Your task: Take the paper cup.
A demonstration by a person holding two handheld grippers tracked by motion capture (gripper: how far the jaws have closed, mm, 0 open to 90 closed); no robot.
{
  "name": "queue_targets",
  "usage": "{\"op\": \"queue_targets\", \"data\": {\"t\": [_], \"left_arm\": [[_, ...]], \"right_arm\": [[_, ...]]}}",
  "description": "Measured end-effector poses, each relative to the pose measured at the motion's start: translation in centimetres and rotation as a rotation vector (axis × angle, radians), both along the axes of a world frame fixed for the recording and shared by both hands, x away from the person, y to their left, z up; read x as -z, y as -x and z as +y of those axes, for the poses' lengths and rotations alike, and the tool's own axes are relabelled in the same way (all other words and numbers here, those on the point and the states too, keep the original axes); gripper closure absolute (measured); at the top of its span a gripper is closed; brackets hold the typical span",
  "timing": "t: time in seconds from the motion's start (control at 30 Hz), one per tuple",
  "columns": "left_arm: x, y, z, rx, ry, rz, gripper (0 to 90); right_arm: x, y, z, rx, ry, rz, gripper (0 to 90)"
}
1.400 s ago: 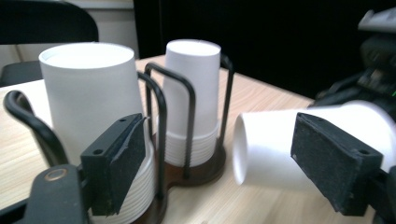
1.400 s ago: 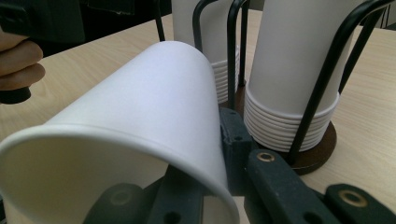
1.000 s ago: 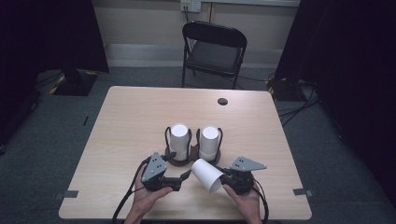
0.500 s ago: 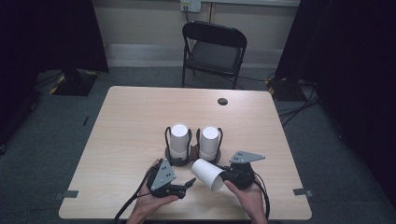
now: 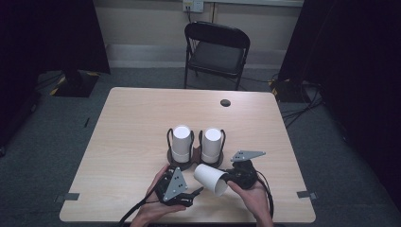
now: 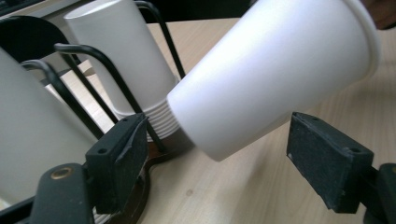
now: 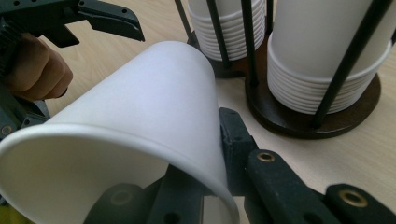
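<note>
Right gripper (image 7: 205, 186) jaws clamped on the rim wall of the white paper cup (image 5: 211, 178), one jaw inside, one outside. Left gripper (image 6: 233, 154) jaws apart, closing slightly, straddling the cup's base end without contact. Cup is off the table (image 5: 132, 123), in front of the two cup racks (image 5: 195, 163). Long axis near level, base toward left gripper, mouth toward right. Light, thin-walled, crushes easily: grip mid-wall gently.

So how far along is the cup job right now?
Done: one white paper cup is out of the stacks, pinched at its rim by the right hand-held gripper. In hand: the left hand-held gripper brackets its base, not touching. Left: grasping it.
</note>
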State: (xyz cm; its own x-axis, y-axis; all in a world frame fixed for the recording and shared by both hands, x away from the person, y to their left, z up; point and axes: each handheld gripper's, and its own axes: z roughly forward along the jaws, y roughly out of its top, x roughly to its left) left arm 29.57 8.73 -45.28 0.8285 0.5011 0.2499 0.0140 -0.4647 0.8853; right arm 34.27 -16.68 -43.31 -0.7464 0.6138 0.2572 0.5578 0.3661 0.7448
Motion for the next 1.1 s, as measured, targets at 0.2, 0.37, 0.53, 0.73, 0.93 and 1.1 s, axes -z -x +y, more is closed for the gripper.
{"op": "queue_targets", "data": {"t": [0.2,0.37,0.53,0.73,0.93,1.1], "left_arm": [[0.2,0.3,-0.7,0.051,-0.068,-0.014,19.5],[0.4,0.6,-1.3,0.078,-0.100,-0.028,16.9],[0.3,0.8,-2.3,0.095,-0.150,-0.054,15.3],[0.4,0.9,-3.3,0.097,-0.190,-0.073,16.7],[0.2,1.0,-3.7,0.098,-0.177,-0.081,19.2],[-0.1,1.0,-4.1,0.088,-0.178,-0.097,19.4]], "right_arm": [[-0.2,-0.3,0.6,-0.052,0.033,0.037,87.2],[-0.1,-0.3,1.0,-0.072,0.056,0.071,87.3],[0.0,-0.6,1.2,-0.087,0.080,0.110,87.5],[-0.1,-1.0,1.8,-0.127,0.088,0.130,88.1],[-0.2,-1.1,2.8,-0.140,0.093,0.130,88.8],[-0.1,-1.5,3.3,-0.141,0.085,0.147,89.1]]}}
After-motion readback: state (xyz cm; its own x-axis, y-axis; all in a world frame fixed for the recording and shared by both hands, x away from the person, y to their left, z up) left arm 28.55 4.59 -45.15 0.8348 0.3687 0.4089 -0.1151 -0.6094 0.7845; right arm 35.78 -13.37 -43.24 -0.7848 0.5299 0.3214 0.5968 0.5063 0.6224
